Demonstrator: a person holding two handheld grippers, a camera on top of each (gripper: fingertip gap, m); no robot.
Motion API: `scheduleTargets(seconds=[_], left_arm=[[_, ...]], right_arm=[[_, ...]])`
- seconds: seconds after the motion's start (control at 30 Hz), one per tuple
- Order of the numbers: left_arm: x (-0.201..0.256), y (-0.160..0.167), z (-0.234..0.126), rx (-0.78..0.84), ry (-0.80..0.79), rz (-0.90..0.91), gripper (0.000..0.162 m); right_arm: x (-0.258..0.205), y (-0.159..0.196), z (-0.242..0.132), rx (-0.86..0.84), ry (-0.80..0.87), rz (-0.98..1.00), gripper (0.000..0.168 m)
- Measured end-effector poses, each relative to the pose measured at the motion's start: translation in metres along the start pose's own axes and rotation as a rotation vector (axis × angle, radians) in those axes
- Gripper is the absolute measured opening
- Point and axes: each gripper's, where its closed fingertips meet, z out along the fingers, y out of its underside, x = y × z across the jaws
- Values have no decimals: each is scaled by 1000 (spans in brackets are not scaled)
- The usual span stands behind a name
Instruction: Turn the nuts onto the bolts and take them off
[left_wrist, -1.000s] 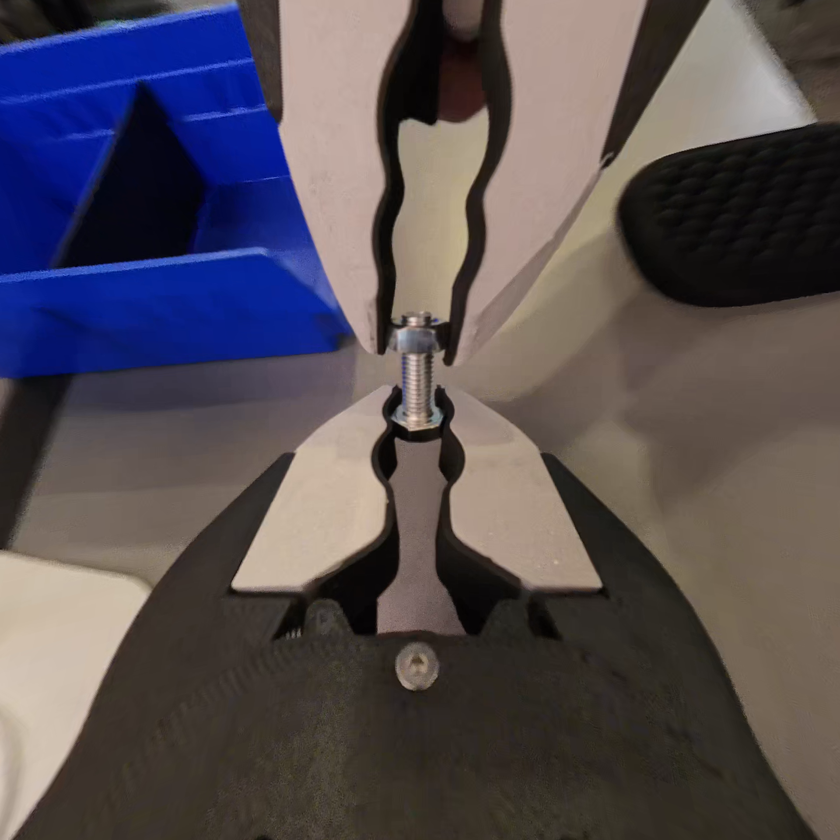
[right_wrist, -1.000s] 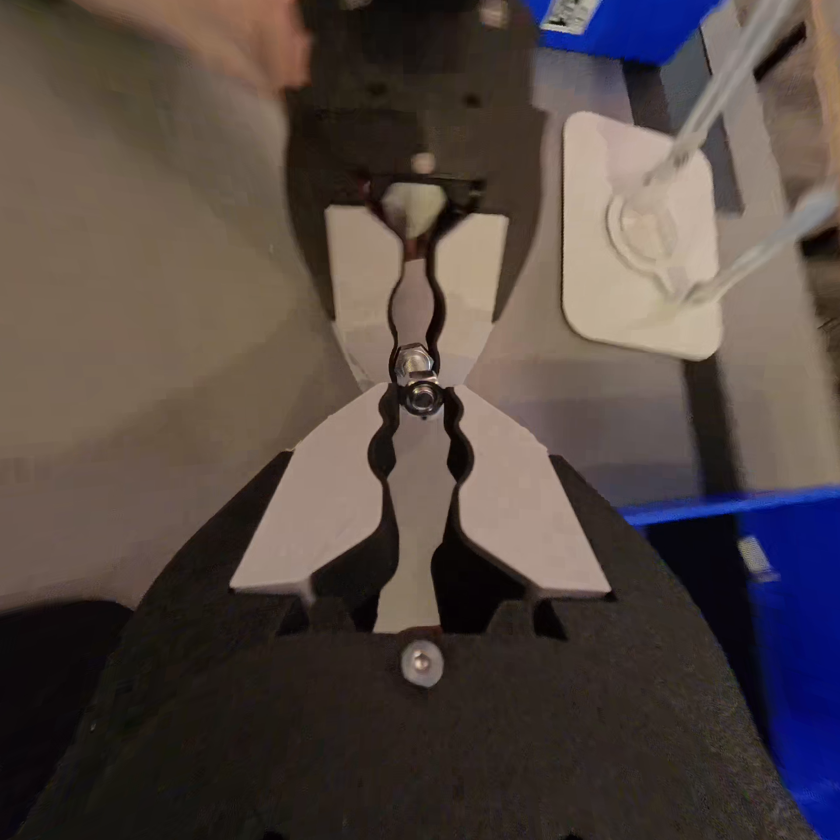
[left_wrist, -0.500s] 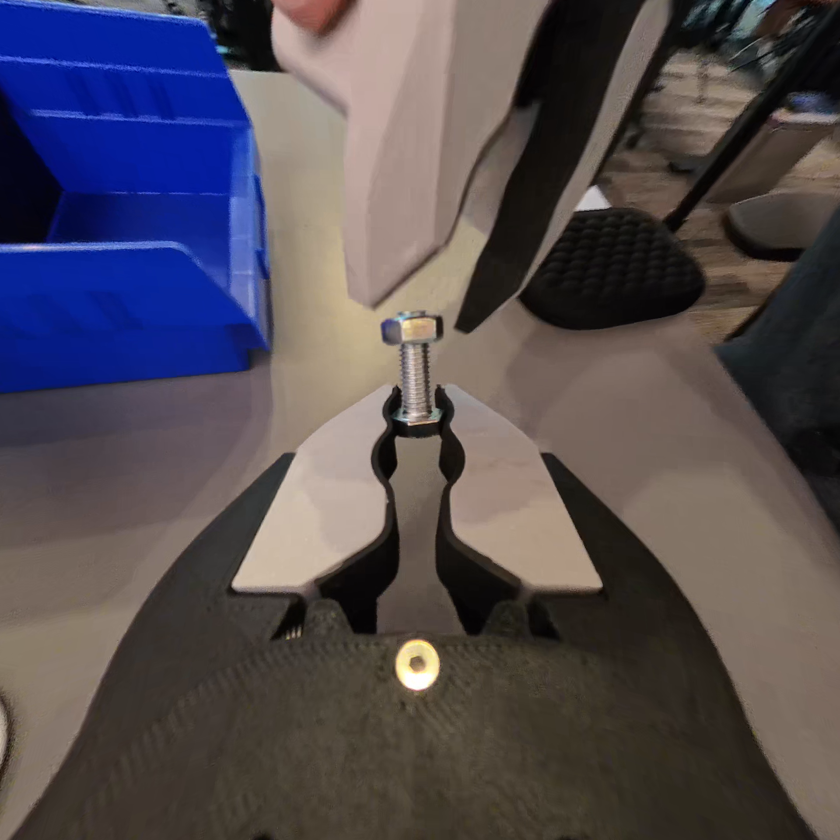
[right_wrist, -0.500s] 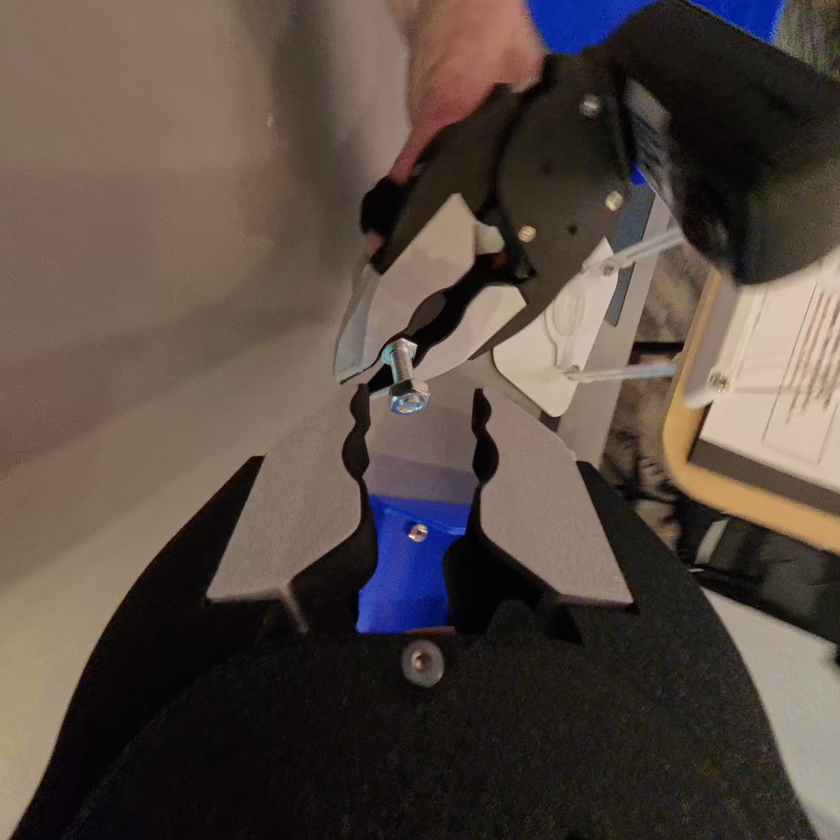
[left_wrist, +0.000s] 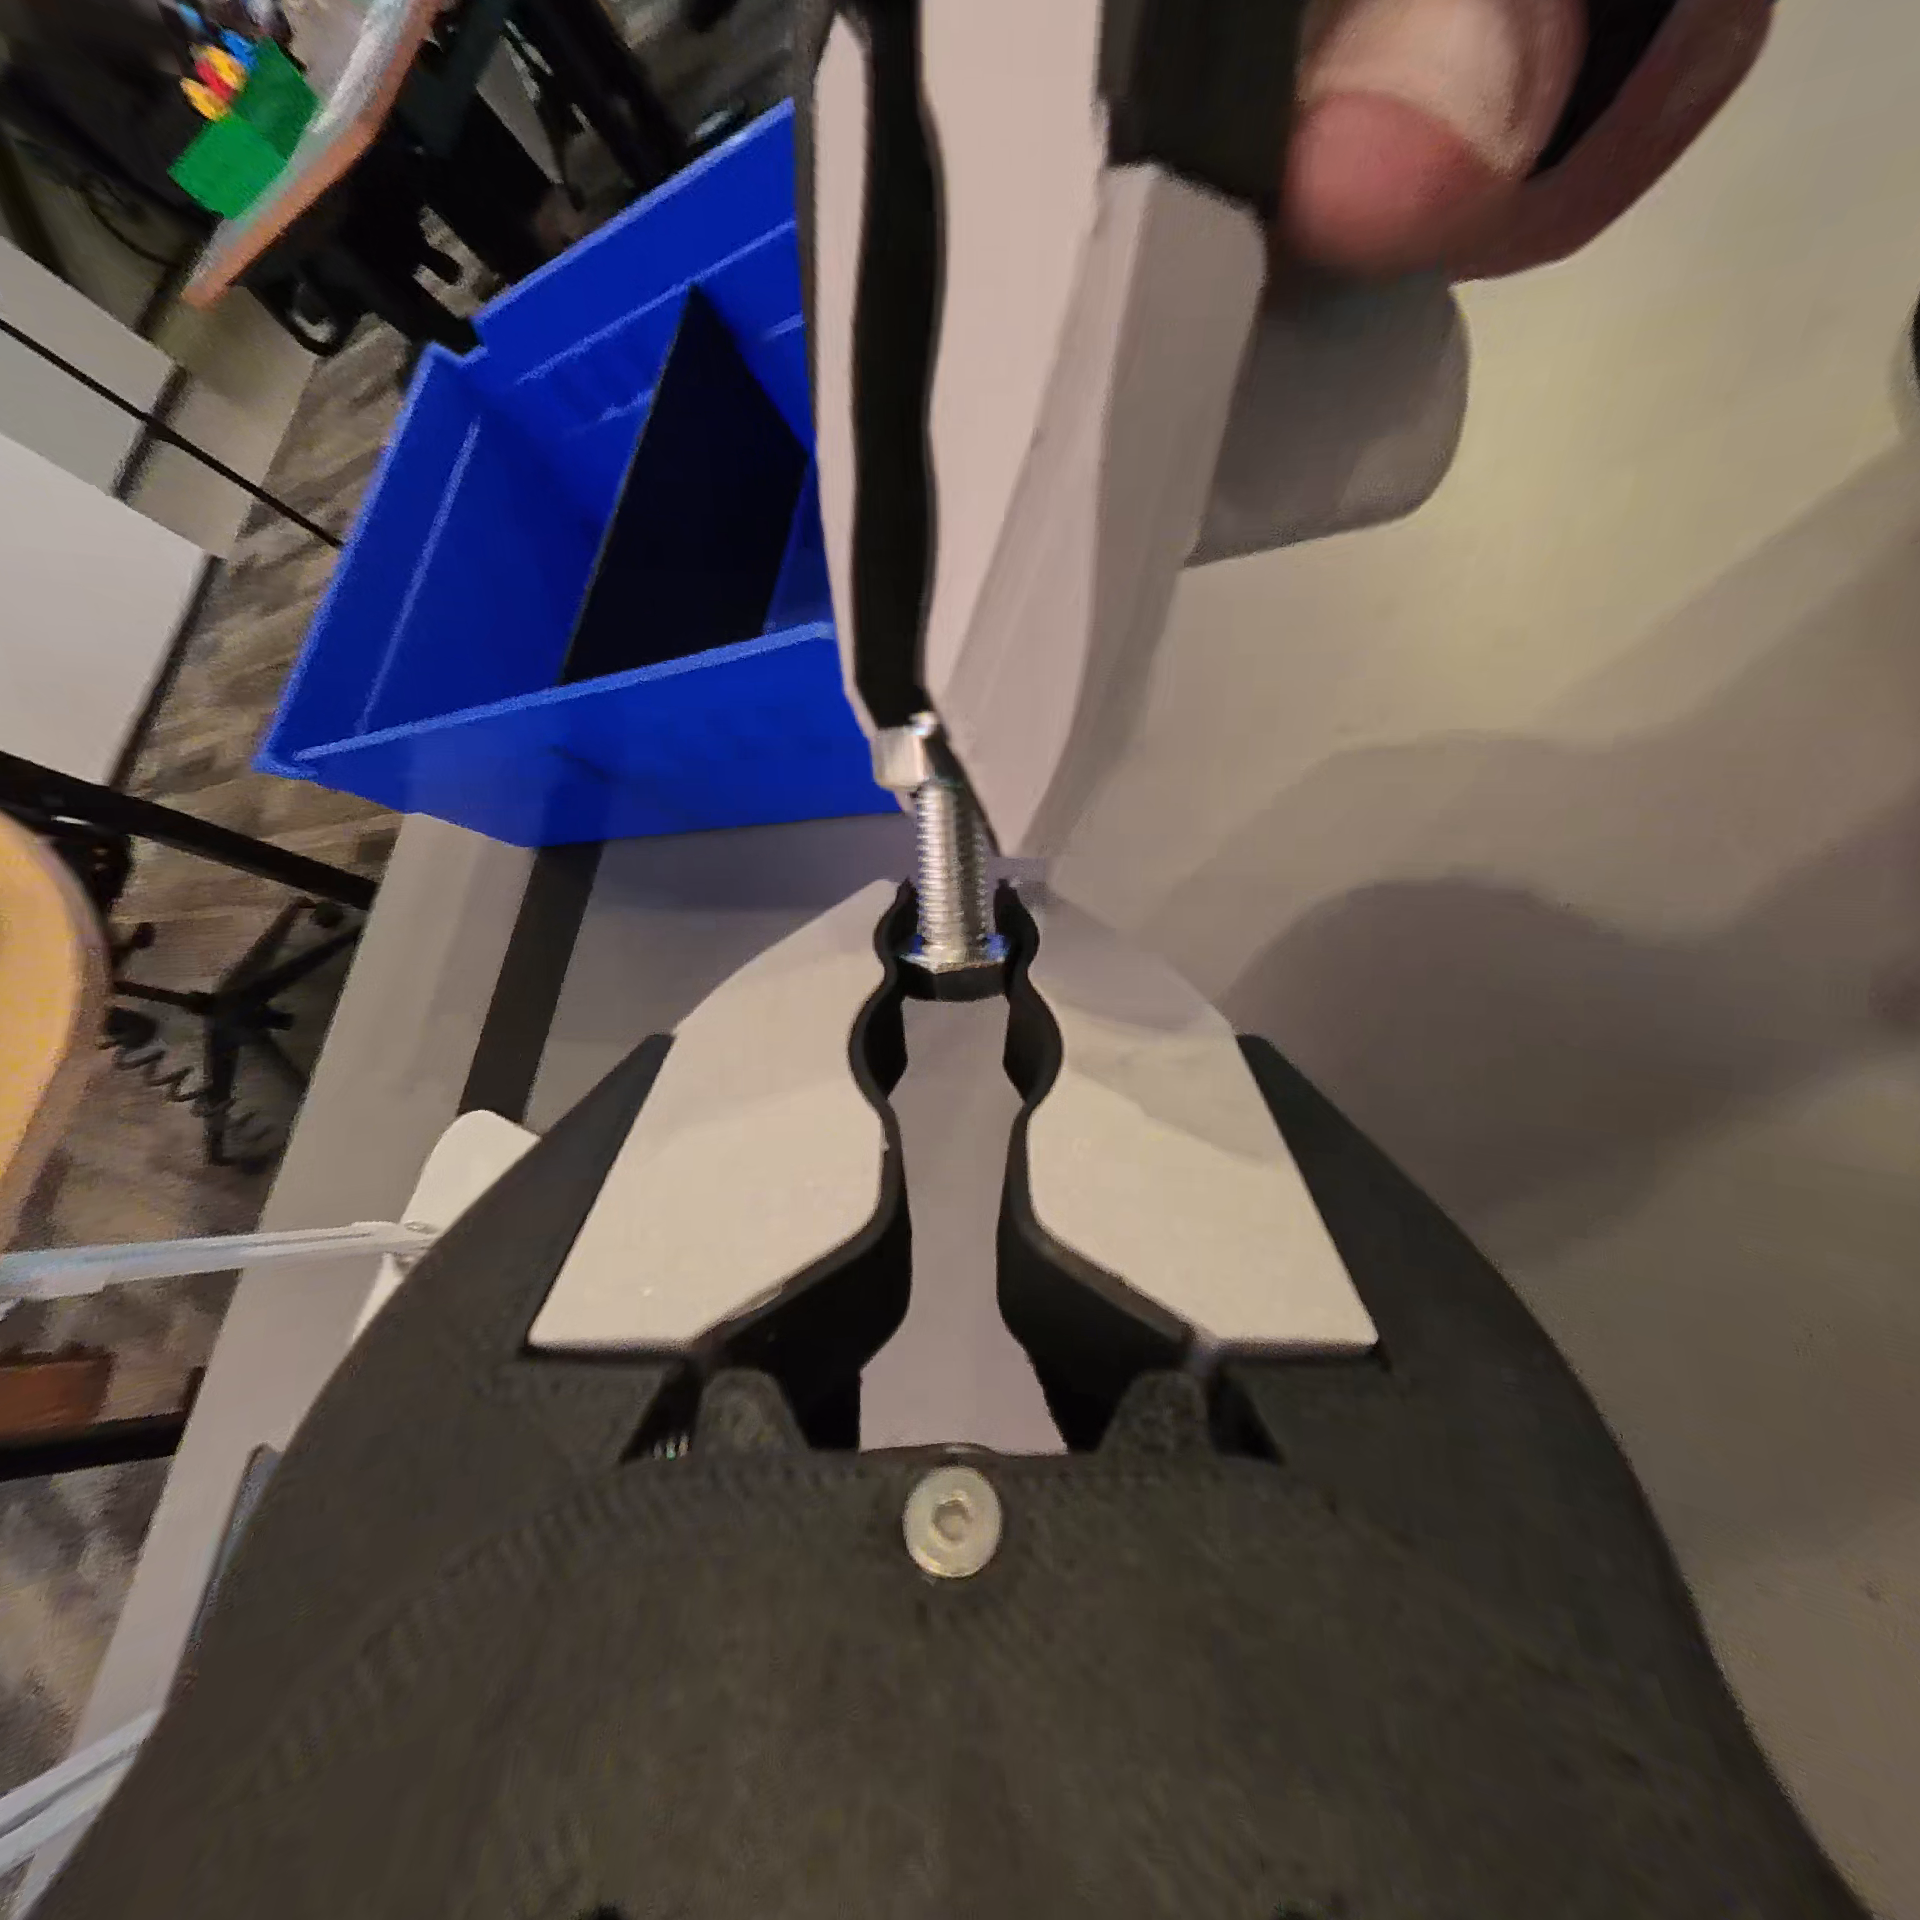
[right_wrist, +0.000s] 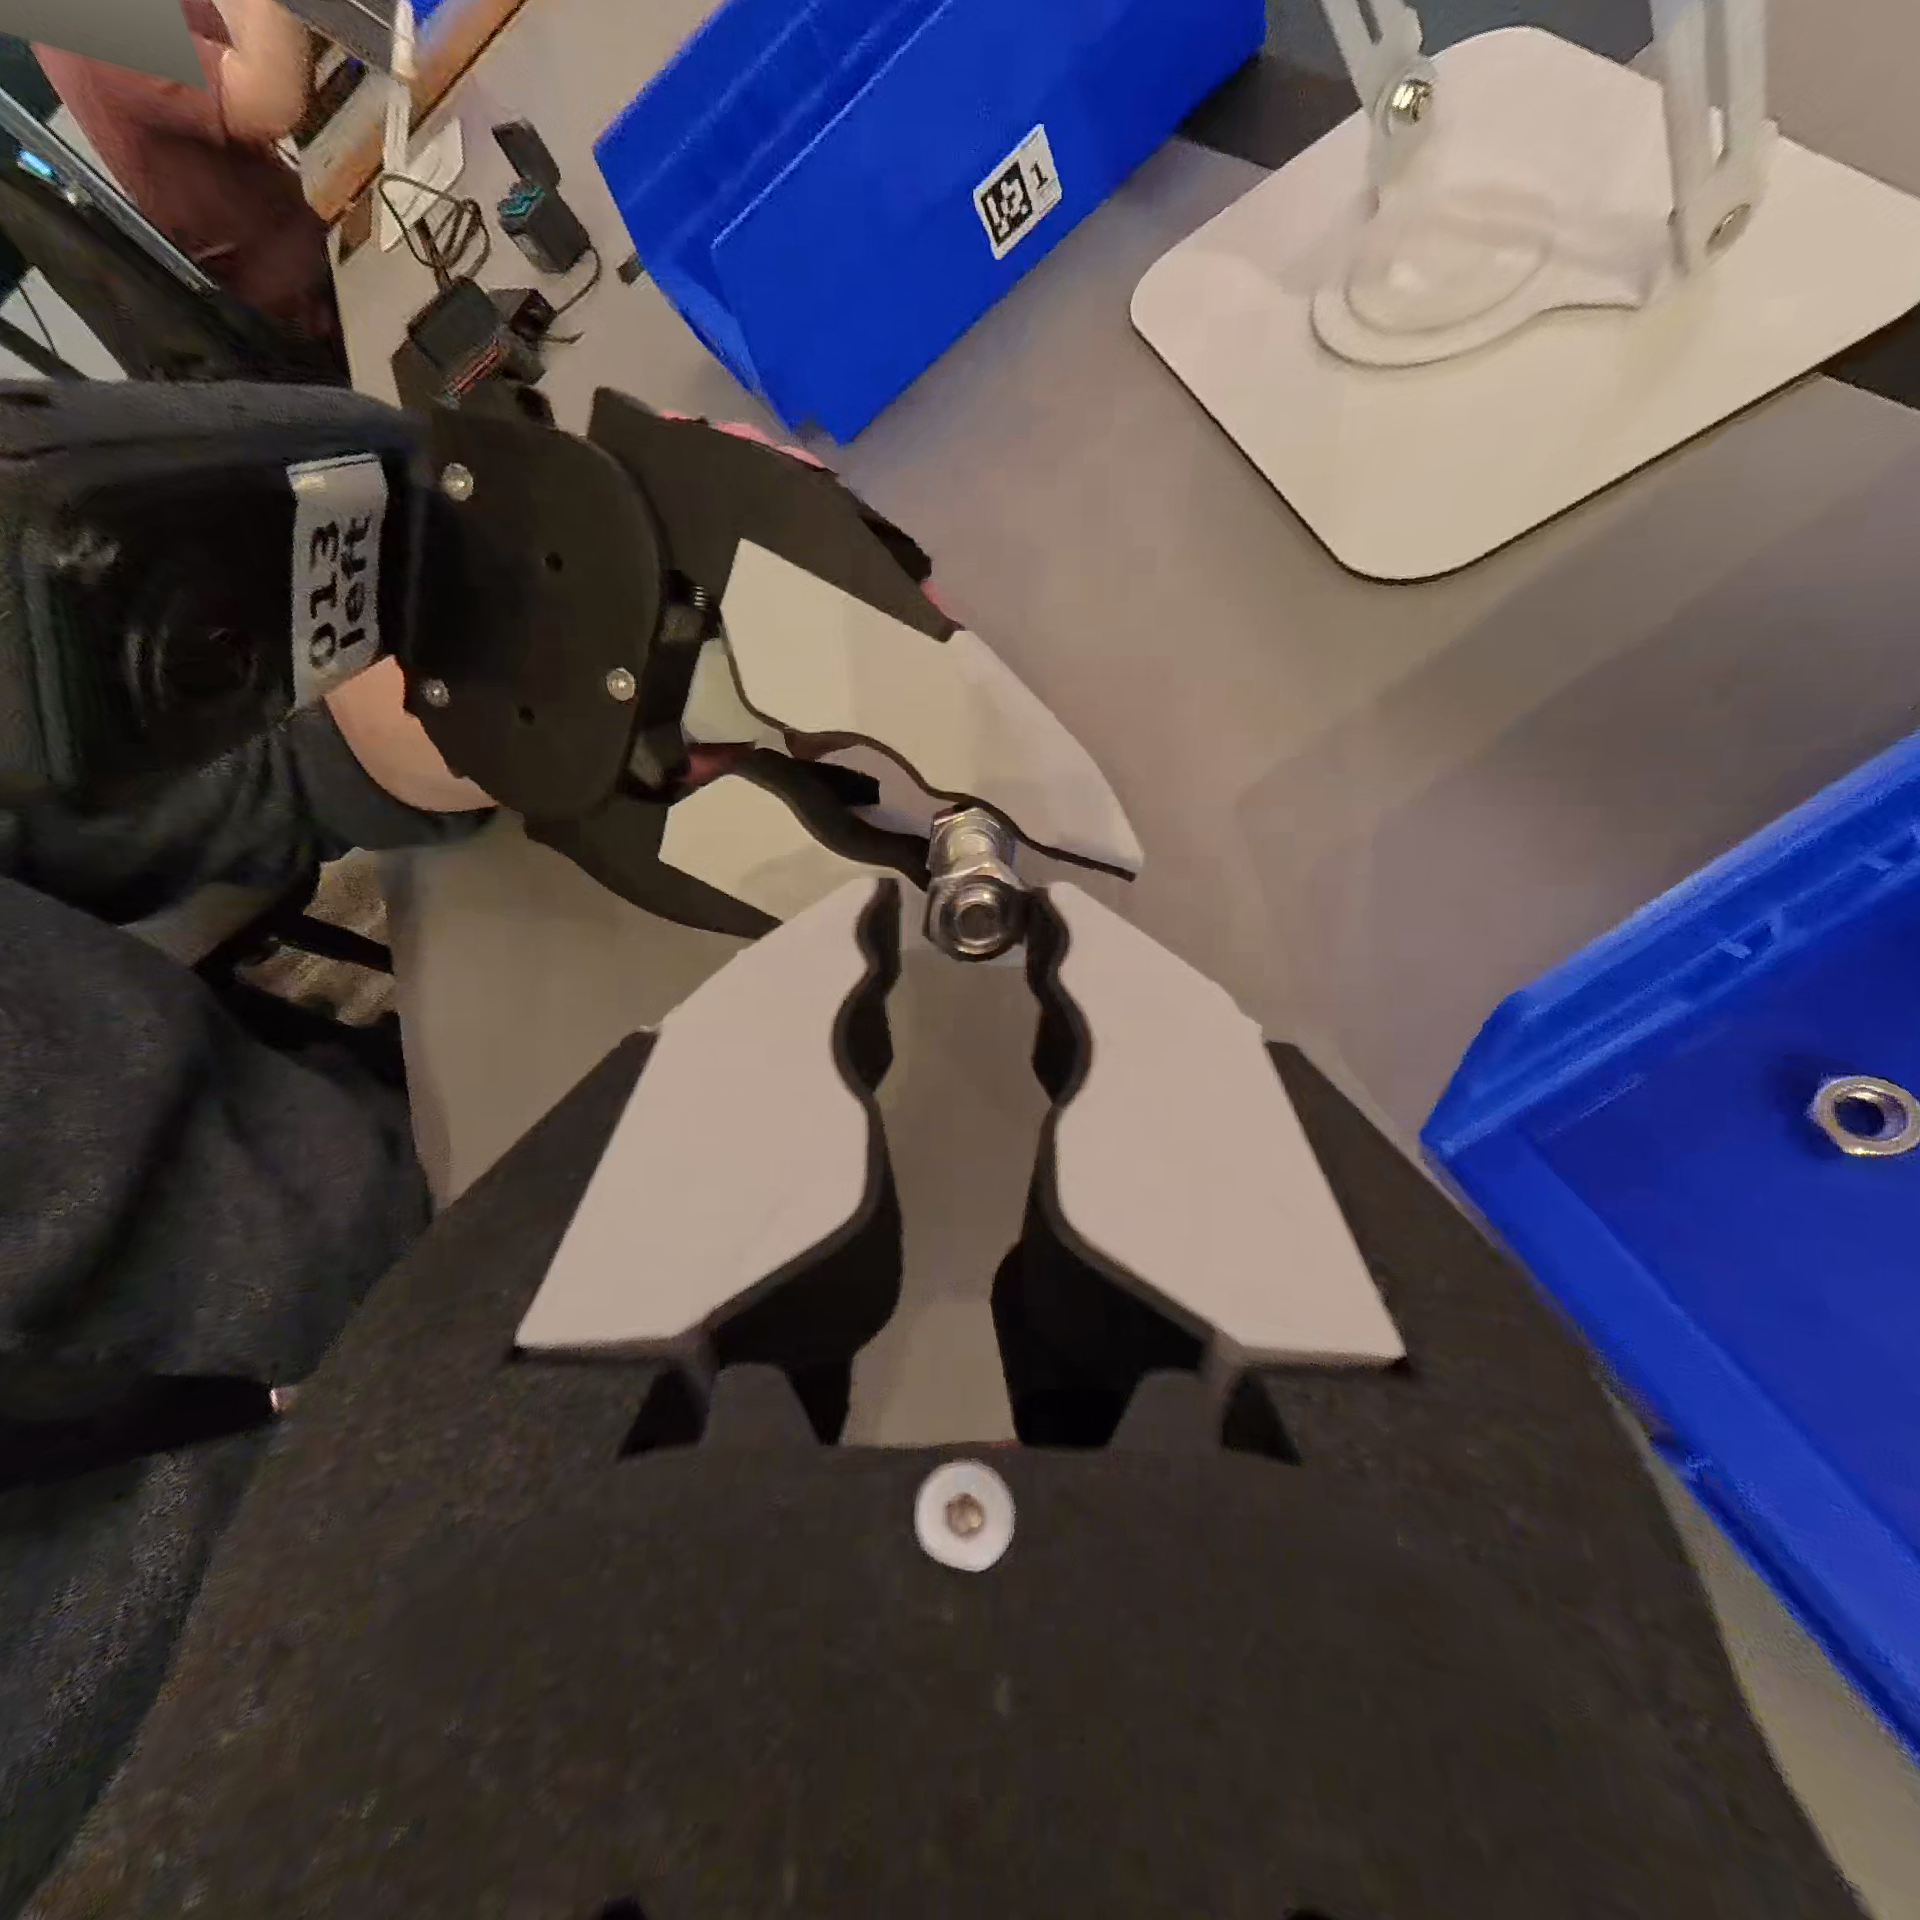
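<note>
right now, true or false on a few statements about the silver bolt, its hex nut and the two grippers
1. The left gripper is shut on the silver threaded bolt. True.
2. The silver hex nut lies loose on the grey table. False: it sits on the bolt's end, between the fingertips of the right gripper.
3. A second silver nut lies in the blue plastic bin. True.
4. The flat white stand base is inside that bin. False: it rests on the table.

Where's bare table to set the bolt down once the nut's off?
Bare grey table lies between the white stand base and the near blue bin. Crowded: cables and small devices beside the far blue bin.
</note>
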Motion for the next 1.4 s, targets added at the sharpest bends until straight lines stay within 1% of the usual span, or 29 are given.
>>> scheduleTargets(seconds=[0.03, 0.13, 0.23, 0.27, 0.33, 0.37, 0.47, 0.53, 0.57, 0.6, 0.63, 0.7, 0.73, 0.77, 0.83, 0.9, 0.93, 0.97, 1.03, 1.1, 1.2, 1.23, 1.33, 1.4], left_arm=[[0, -1, 0, 1, -15, 13, 14], [1, 0, 0, -11, -15, 31, 14], [5, 0, 0, -5, 24, 14, 14], [8, -1, -1, -1, 63, 0, 14], [16, -3, -4, 28, 171, -59, 14], [22, -4, -5, 44, 241, -88, 14], [43, -5, -12, 85, 462, -169, 14], [62, -6, -20, 122, 651, -224, 14], [67, -7, -24, 148, 712, -242, 14], [76, -8, -30, 157, 813, -277, 15], [84, -8, -36, 166, 910, -305, 15], [90, -8, -41, 202, 995, -334, 14], [91, -8, -43, 206, 1019, -347, 14], [90, -7, -41, 207, 1002, -340, 14], [89, -6, -39, 194, 982, -329, 14], [82, -6, -35, 192, 919, -325, 14], [76, -7, -33, 198, 881, -326, 14], [69, -6, -28, 190, 814, -320, 14], [57, -4, -21, 177, 707, -299, 14], [40, -4, -13, 179, 558, -279, 14], [20, 0, -3, 152, 343, -219, 15], [16, 1, -1, 136, 297, -200, 15], [5, 5, 3, 89, 137, -116, 14], [0, 5, 5, 63, 61, -71, 14]], right_arm=[[1, 1, 0, 1, 6, -1, 18], [2, 3, 1, -11, 21, -34, 18], [1, 5, 1, -48, 46, -143, 18], [0, 6, 1, -73, 56, -202, 18], [-4, 8, 0, -127, 86, -377, 18], [-6, 10, 0, -165, 103, -498, 18], [-12, 19, 2, -307, 157, -910, 18], [-15, 27, 2, -413, 180, -1211, 18], [-17, 29, 2, -455, 198, -1368, 18], [-21, 32, 3, -489, 194, -1491, 18], [-25, 33, 5, -514, 188, -1574, 18], [-28, 34, 8, -554, 201, -1703, 18], [-28, 33, 8, -570, 210, -1744, 18], [-27, 33, 9, -584, 217, -1761, 18], [-25, 32, 9, -580, 214, -1724, 18], [-20, 28, 7, -556, 249, -1637, 21], [-18, 22, 6, -522, 276, -1586, 31], [-17, 16, 4, -476, 306, -1533, 37], [-16, 6, 1, -378, 346, -1406, 39], [-11, -1, -2, -289, 375, -1198, 39], [1, -3, -4, -189, 356, -813, 39], [6, -3, -4, -161, 347, -694, 40], [12, -2, -4, -62, 237, -327, 39], [15, 1, -1, -26, 162, -143, 38]])
